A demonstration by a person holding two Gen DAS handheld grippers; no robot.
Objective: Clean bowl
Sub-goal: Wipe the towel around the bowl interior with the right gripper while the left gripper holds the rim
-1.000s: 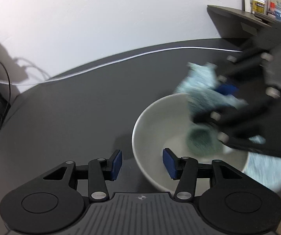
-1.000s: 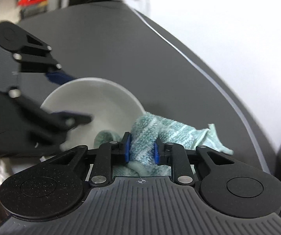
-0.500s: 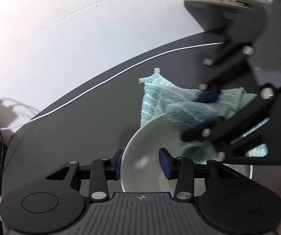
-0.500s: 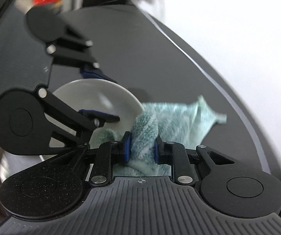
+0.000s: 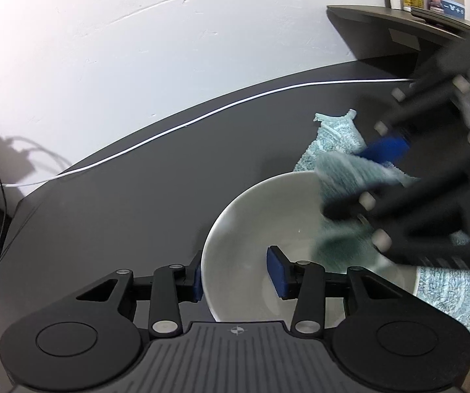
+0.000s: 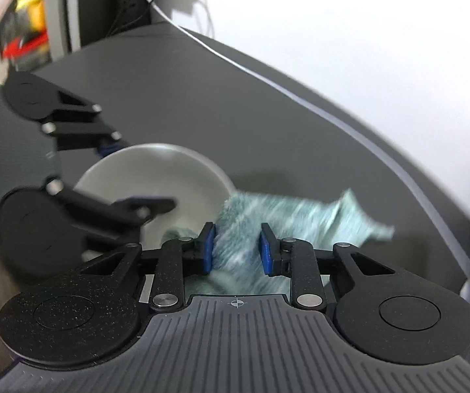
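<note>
Dark grey worktop (image 5: 130, 203) against a white wall; a thin white cable (image 5: 202, 118) runs along its far edge. Round white ceramic bowl (image 5: 254, 229) sits on the worktop directly ahead of the left gripper (image 5: 238, 276). Its near rim passes between the two blue-padded fingers (image 5: 279, 276): left pad outside the wall, right pad inside the bowl. Pads stand apart with only the rim between them; whether they actually press on it cannot be told. Right gripper (image 6: 237, 248) is closed on a pale teal striped terry cloth (image 6: 287, 219), the blue pads pinching a bunched fold between them. From the right wrist view, the cloth spills forward and to the right of those fingers onto the worktop, one corner sticking up; a darker wad of it hangs left of the pads into the bowl. The bowl lies ahead and left of the right fingers, with the left gripper's black linkage across its left side. In the left wrist view, the right gripper reaches in from the right above the bowl, blurred, the cloth draped over the far right rim and down against the inner wall. Dark shelf (image 5: 382, 32) with small containers far right of the left fingers.
</note>
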